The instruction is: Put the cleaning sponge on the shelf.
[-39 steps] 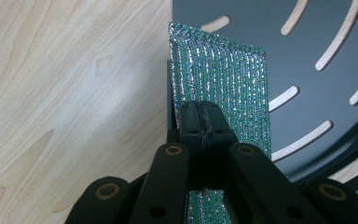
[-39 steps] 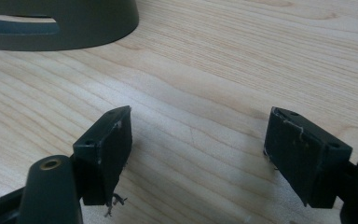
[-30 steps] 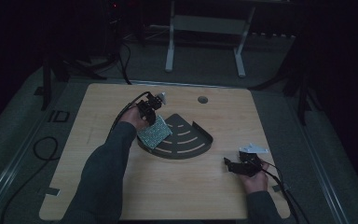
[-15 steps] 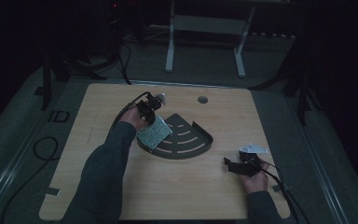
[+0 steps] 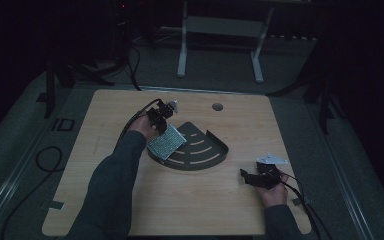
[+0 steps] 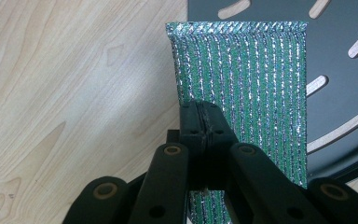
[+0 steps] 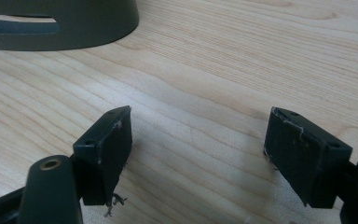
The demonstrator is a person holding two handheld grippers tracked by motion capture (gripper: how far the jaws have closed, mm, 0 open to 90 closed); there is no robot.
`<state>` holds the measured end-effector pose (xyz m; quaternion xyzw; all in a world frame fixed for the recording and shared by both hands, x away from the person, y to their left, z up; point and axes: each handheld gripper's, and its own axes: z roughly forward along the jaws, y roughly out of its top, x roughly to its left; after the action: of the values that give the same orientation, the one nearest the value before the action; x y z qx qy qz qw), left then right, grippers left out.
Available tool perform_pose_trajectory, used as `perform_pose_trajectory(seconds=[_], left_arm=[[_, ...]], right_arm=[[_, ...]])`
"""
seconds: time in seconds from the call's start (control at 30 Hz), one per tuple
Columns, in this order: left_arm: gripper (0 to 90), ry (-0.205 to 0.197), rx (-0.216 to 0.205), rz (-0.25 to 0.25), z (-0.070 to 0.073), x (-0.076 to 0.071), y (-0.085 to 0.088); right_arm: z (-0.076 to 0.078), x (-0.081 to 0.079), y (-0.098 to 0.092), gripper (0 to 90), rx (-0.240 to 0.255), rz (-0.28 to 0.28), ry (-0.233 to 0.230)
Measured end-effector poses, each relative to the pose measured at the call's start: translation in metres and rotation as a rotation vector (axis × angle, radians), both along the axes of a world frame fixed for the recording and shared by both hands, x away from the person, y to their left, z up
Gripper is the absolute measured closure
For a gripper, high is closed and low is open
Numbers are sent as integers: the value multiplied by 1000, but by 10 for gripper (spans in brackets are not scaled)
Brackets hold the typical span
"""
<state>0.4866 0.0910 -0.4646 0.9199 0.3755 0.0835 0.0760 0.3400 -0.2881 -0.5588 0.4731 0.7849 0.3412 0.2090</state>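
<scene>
I've got the left gripper (image 5: pixel 164 120) left of centre in the high view, jaws clamped tight on a green metallic mesh cloth (image 6: pixel 242 88). In the left gripper view the pads are pinched together on the near part of the cloth, low in the frame, and the rest hangs away toward the top edge. The cloth (image 5: pixel 166 142) sits at the left rim of the dark slotted quarter-round tray (image 5: pixel 205 150), partly over the tray, partly over the wooden table (image 5: pixel 130 210).

The right gripper (image 5: pixel 258 178) is parked lower right in the high view, on the table, well apart from the tray. Its jaws are spread wide with nothing between them; the right gripper view shows bare wood between the pads and the tray wall (image 7: pixel 74 28) at upper left.

My read: the step in hand is laying the cloth into the tray.

How I'd do it well:
- keep the pinch firm; the mesh looks slippery and limp
- carry the cloth toward frame centre until its free edge is fully over the slotted floor, clear of the raised wall
- lower until the cloth rests flat, then release
- watch for the weave snagging on a slot or the rim
- right gripper can steady the tray if it slides
</scene>
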Motion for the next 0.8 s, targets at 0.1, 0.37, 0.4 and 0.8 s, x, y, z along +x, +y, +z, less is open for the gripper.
perform_pose_trajectory(seconds=[0.1,0.37,0.4,0.8], left_arm=[[883,0,-1,1,0,0,0],[864,-3,2,0,-1,0,-1],[862,-3,2,0,-1,0,-1],[858,4,-6,-5,-2,1,-4]], right_arm=[[0,0,0,226,0,0,0],[0,0,0,226,0,0,0],[0,0,0,226,0,0,0],[0,0,0,226,0,1,0]])
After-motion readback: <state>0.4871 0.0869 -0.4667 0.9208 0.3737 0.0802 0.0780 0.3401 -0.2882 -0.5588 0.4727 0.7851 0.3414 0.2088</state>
